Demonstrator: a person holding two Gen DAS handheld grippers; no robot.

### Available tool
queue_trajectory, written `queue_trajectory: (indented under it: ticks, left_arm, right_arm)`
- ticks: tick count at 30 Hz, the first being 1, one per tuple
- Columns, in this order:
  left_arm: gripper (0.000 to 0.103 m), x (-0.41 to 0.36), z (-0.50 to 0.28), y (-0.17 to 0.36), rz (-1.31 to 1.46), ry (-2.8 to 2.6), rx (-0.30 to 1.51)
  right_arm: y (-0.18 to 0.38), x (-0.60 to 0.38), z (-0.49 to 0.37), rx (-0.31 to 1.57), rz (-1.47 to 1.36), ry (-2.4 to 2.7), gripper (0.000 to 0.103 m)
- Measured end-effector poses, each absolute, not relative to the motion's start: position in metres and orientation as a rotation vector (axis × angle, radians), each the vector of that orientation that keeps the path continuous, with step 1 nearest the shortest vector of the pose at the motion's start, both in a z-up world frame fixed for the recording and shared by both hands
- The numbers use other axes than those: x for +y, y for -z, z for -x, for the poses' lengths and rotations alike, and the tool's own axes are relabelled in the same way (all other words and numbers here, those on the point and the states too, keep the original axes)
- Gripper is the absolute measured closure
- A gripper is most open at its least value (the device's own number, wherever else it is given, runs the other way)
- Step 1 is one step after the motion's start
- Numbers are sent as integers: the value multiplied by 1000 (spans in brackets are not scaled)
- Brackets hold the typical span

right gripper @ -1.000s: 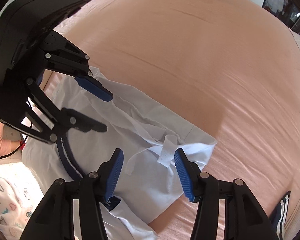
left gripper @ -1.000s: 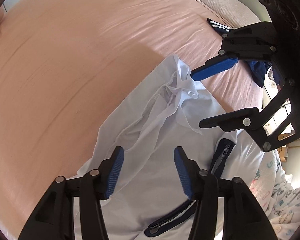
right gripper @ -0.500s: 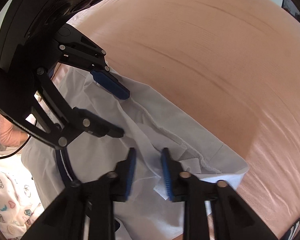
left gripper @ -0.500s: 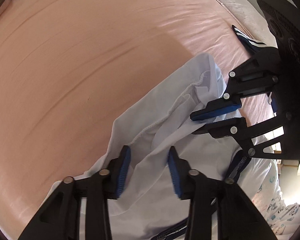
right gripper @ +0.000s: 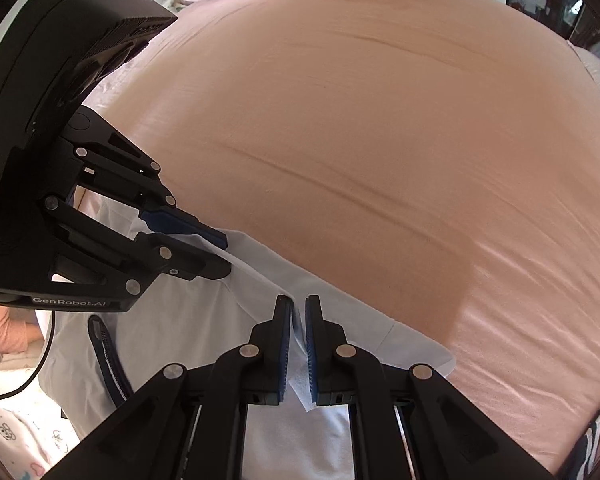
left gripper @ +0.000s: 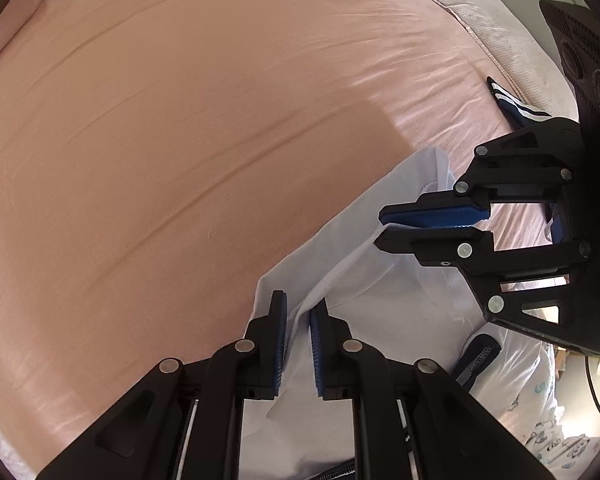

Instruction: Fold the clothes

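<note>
Garment (left gripper: 384, 312), pale blue-white, lies on the pink bed (left gripper: 180, 140); left tongs (left gripper: 298, 320) and right tongs (right gripper: 298, 320) each pinch a fold along its far edge.

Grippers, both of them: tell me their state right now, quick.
Left gripper: shut on the edge of the white garment.
Right gripper: shut on the same white garment's edge, further along.
</note>
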State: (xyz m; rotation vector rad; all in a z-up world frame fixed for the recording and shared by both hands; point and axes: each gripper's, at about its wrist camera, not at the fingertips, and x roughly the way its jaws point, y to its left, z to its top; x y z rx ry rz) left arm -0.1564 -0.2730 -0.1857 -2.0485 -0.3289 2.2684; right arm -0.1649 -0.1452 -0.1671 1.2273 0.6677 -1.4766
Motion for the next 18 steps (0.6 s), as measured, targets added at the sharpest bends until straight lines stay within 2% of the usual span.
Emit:
queue_trajectory:
  ticks: [4, 5, 6, 7, 8, 9, 10, 13, 18]
  left_arm:
    - [93, -264, 161, 186, 2110, -2243, -262]
    - [92, -264, 161, 185, 2125, -2244, -265]
    - [89, -264, 160, 182, 2146, -2244, -279]
    - [78, -265, 158, 180, 2167, -2244, -292]
    - [68, -266, 157, 178, 2193, -2246, -306]
    - [46, -268, 154, 174, 2211, -2254, -323]
    - [41, -269, 150, 169, 2202, -2270, -345]
    - [41, -276, 137, 151, 2181, -2335, -433]
    - [41, -287, 113, 120, 2094, -2442, -544]
  right_arm:
    - [162, -144, 164, 667, -1242, 1481, 96]
    - [159, -141, 163, 662, -1249, 1481, 93]
    - [155, -138, 162, 651, -1253, 1483, 80]
    - [150, -133, 162, 626, -1256, 1489, 68]
    - [144, -127, 163, 591, -1265, 1494, 47]
    - [138, -120, 165, 545, -1278, 1497, 41]
    - [132, -111, 168, 488, -1295, 1492, 40]
    - [117, -82, 177, 302, -1361, 1491, 40]
    - [98, -56, 192, 216, -1365, 1548, 40]
